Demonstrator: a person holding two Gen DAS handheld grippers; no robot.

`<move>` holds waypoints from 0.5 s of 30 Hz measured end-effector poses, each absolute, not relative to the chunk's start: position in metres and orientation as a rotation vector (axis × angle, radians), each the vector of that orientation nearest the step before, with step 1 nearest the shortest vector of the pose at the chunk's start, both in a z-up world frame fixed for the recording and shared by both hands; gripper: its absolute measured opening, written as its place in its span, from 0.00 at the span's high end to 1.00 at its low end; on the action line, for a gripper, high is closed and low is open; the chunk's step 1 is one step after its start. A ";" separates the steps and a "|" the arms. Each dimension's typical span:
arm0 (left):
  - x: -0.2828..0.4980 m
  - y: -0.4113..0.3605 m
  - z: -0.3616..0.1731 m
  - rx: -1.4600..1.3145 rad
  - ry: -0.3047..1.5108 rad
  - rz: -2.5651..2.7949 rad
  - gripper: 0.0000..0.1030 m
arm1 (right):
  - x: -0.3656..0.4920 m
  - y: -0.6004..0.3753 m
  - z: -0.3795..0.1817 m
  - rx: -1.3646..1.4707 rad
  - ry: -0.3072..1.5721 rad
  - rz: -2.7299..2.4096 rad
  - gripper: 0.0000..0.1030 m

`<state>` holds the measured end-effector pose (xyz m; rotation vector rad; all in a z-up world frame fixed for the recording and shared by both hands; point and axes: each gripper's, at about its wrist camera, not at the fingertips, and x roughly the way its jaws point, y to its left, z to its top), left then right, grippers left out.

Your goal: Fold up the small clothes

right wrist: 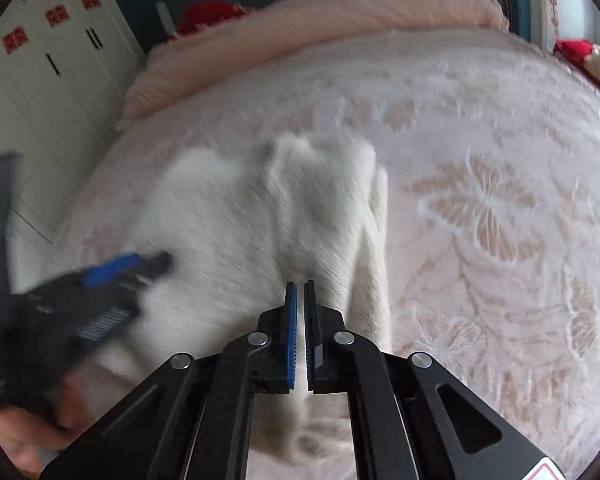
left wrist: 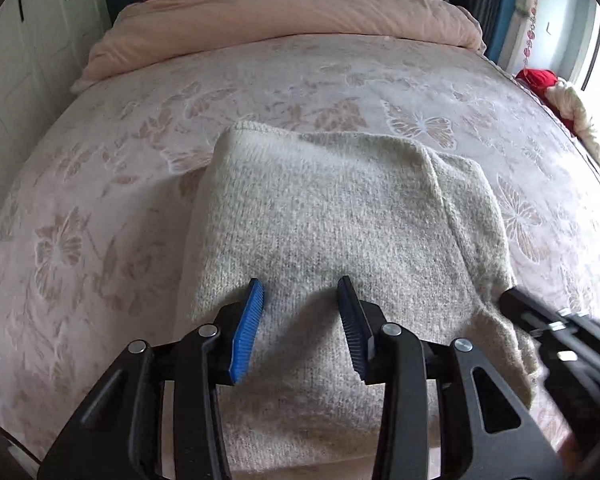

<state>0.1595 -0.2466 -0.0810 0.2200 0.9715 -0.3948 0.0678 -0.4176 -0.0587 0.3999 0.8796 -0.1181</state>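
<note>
The left tongs (left wrist: 300,292) are being held spread just above the near part of a folded cream knit garment (left wrist: 332,216), with nothing caught between the blue pads (left wrist: 247,332). The garment is lying on the bed (left wrist: 100,208), on a pale sheet patterned with butterflies, well short of the pink quilt (left wrist: 292,12) bunched at the far end. The right tongs (right wrist: 301,284) are being kept pressed together over the garment's right side; whether any knit is pinched between them cannot be told, since the right wrist view is smeared by motion. In the left wrist view the right tongs are seen only as a dark blur at the garment's near right corner, where a loose flap is hanging toward the bed's edge.

From here, the fold is judged to be at risk of being undone. Should a thread of the fuzzy knit be snagged in the pressed-together right tongs, the top layer would be dragged askew as they are being drawn away. The spread left tongs are being carried low over the fabric, and a brushing pad could ruck the top layer. The limp near corner could also be pulled off the bed's edge by its own weight, so the stack would be tugged open.
</note>
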 end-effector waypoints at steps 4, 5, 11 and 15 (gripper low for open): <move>0.162 -0.246 -0.083 0.217 0.976 -0.392 0.63 | 0.077 -0.406 -0.093 0.308 0.996 -0.127 1.00; 0.162 -0.248 -0.083 0.216 0.978 -0.395 0.63 | 0.078 -0.408 -0.106 0.321 1.019 -0.113 1.00; 0.161 -0.248 -0.084 0.242 0.966 -0.397 0.63 | 0.073 -0.418 -0.054 0.401 0.891 -0.121 0.97; 0.163 -0.247 -0.084 0.232 0.972 -0.392 0.62 | 0.105 -0.437 -0.055 0.386 0.889 -0.151 0.97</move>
